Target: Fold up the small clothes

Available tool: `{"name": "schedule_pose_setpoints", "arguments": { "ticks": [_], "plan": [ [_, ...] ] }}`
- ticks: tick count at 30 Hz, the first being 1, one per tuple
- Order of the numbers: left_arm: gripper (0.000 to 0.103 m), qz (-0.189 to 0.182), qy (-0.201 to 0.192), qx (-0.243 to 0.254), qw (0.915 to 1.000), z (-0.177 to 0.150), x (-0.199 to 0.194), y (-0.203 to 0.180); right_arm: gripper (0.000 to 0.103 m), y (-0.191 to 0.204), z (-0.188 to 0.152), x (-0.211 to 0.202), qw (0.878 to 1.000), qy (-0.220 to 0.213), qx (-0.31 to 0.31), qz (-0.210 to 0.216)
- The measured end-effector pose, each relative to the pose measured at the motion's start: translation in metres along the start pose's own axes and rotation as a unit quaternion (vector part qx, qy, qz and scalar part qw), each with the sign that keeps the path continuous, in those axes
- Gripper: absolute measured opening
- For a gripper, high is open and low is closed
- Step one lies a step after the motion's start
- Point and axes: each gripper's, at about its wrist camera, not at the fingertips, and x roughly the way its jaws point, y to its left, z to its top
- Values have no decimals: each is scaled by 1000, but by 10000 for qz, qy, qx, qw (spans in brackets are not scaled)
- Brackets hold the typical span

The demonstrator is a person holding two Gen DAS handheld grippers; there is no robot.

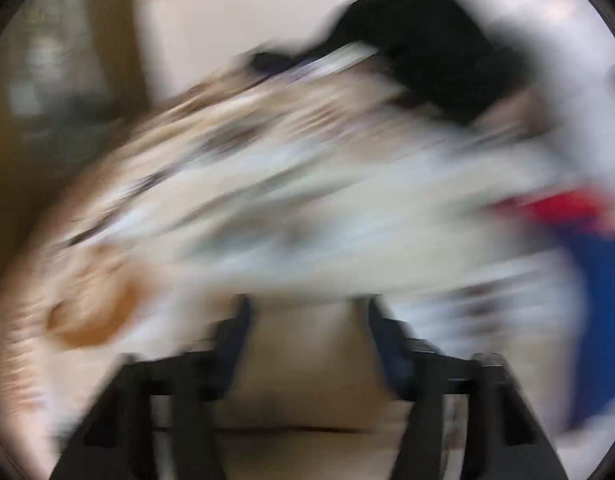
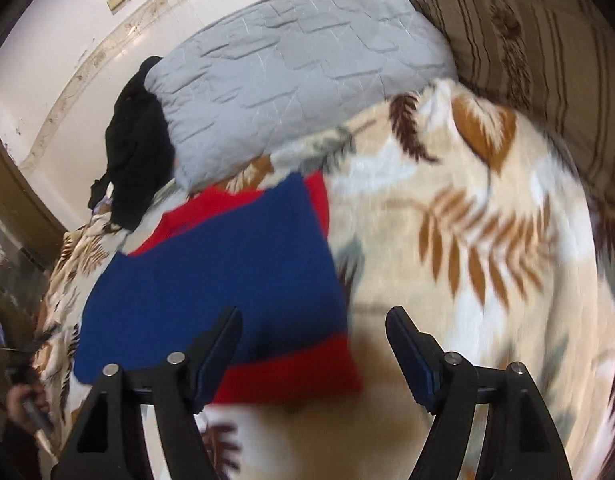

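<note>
A small blue and red garment (image 2: 227,276) lies flat on the leaf-patterned blanket (image 2: 467,240), with a red band along its near edge. My right gripper (image 2: 313,316) is open and empty, just above that near red edge. The left wrist view is heavily blurred. My left gripper (image 1: 305,304) is open and empty over the blanket (image 1: 267,200). The blue and red garment (image 1: 587,248) shows at the right edge of that view.
A grey quilted pillow (image 2: 299,68) and a brown striped pillow (image 2: 527,36) lie at the head of the bed. A black garment (image 2: 135,144) lies beside the grey pillow, also seen in the left wrist view (image 1: 427,48). A white wall (image 2: 67,40) stands behind.
</note>
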Motion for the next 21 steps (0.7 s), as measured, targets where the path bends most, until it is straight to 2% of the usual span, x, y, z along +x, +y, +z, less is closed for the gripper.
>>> {"name": "schedule_pose_setpoints", "arguments": {
  "ticks": [1, 2, 3, 4, 5, 6, 7, 8, 9, 11, 13, 14, 15, 16, 17, 19, 20, 21],
  "plan": [
    [43, -413, 91, -513, 9978, -2, 11, 31, 78, -2, -5, -5, 10000, 35, 73, 28],
    [37, -412, 69, -1200, 9919, 4, 11, 66, 78, -3, -8, -11, 9999, 34, 114, 52],
    [34, 377, 73, -1194, 9921, 11, 7, 76, 78, -5, -10, -15, 9999, 28, 138, 60],
    [40, 984, -76, -1106, 9889, 16, 1, 84, 78, -5, -11, -20, 9999, 15, 133, 74],
    [48, 1235, -291, -1176, 9849, 22, -9, 97, 78, -3, -16, -27, 9999, -2, 122, 72],
    [64, 1175, -262, -1402, 9828, 25, -15, 104, 79, -2, -16, -30, 9999, -22, 103, 60],
    [68, 873, -285, -1730, 9806, 26, -24, 109, 79, 0, -15, -31, 9999, -38, 107, 81],
    [70, 373, -450, -1923, 9796, 28, -35, 106, 80, 3, -15, -31, 9998, -50, 117, 140],
    [76, 89, -636, -1757, 9824, 32, -45, 90, 80, 8, -15, -31, 9998, -62, 109, 184],
    [79, -299, -1059, -1131, 9875, 41, -65, 41, 80, 19, -15, -28, 9997, -66, 55, 243],
    [83, -443, -1470, -741, 9854, 50, -77, 3, 80, 34, -16, -26, 9993, -93, -103, 356],
    [85, -630, -1640, -615, 9825, 56, -79, -17, 80, 39, -17, -26, 9991, -80, -159, 395],
    [89, -1239, -1580, -627, 9776, 65, -74, -33, 80, 45, -18, -24, 9986, -26, -229, 472],
    [89, -2006, -1356, -767, 9672, 75, -60, -44, 80, 48, -19, -24, 9983, -2, -273, 507],
    [89, -2413, -1181, -904, 9590, 82, -46, -52, 80, 49, -20, -23, 9982, 8, -304, 509],
    [89, -2561, -1171, -1059, 9536, 89, -23, -64, 80, 48, -22, -21, 9983, 63, -329, 469],
    [89, -2360, -1192, -1021, 9590, 91, -1, -71, 80, 45, -22, -19, 9986, 109, -305, 415],
    [89, -2029, -1177, -891, 9680, 90, 16, -74, 80, 43, -22, -17, 9988, 155, -291, 354]
  ]
}}
